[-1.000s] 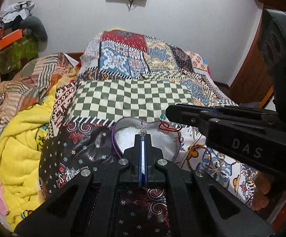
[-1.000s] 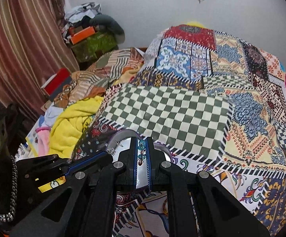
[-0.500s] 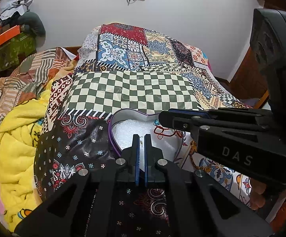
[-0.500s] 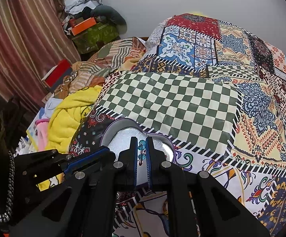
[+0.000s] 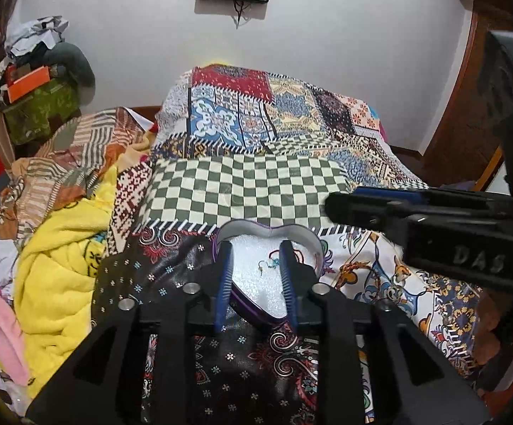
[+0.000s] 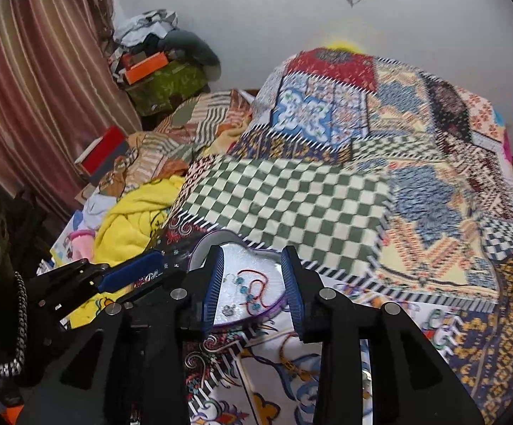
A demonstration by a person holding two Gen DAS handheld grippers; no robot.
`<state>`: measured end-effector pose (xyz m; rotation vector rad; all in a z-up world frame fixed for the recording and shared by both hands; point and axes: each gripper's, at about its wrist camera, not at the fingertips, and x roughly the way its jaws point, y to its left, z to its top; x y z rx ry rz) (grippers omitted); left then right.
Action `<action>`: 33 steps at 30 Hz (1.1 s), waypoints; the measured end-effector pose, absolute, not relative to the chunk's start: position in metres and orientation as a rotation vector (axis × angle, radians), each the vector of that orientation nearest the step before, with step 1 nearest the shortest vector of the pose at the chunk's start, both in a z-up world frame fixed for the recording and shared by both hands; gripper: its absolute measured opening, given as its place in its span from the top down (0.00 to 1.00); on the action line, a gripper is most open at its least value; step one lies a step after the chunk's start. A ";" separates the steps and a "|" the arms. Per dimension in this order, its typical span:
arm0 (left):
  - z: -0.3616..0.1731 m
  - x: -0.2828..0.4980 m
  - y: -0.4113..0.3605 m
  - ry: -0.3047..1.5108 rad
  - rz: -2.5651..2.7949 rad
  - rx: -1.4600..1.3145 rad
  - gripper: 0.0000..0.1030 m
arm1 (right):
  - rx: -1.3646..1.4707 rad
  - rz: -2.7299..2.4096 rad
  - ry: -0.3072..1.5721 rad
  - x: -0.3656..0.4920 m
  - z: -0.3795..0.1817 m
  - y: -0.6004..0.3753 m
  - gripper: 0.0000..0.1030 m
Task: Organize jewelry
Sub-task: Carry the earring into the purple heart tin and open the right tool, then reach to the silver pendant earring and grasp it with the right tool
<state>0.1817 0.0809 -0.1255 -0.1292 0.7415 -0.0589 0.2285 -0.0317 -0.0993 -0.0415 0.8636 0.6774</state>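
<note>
Black left gripper (image 5: 256, 255), blue ribbed pads, silver screws, right gripper (image 6: 253, 265) alike, "DAS" lettering

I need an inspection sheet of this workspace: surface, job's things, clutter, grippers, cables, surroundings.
Surface: patchwork bedspread on a bed.
Job's things: heart-shaped purple tin with white lining; small earrings and red-cord beaded bracelet lie inside.
Clutter: yellow blanket, pink item.
Grippers: left gripper and right gripper, jaws just opened, nothing between them.
Cables: wire under wall screen.
Surroundings: striped curtain, piled boxes.
</note>
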 end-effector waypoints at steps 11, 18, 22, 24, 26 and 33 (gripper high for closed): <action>-0.094 0.162 0.065 0.693 -0.066 -0.105 0.65 | 0.008 0.580 0.791 0.208 -0.073 -0.083 0.70; -0.081 0.151 0.046 0.676 -0.094 -0.093 0.60 | 0.010 0.512 0.756 0.190 -0.062 -0.114 0.70; -0.080 0.147 0.033 0.681 -0.121 -0.081 0.58 | 0.016 0.472 0.746 0.180 -0.060 -0.135 0.70; -0.082 0.147 0.024 0.694 -0.139 -0.074 0.58 | 0.017 0.454 0.749 0.176 -0.061 -0.145 0.70; -0.086 0.147 0.016 0.707 -0.153 -0.068 0.58 | 0.017 0.430 0.757 0.173 -0.065 -0.155 0.70; -0.103 0.146 -0.012 0.760 -0.207 -0.040 0.58 | 0.024 0.365 0.820 0.166 -0.088 -0.186 0.70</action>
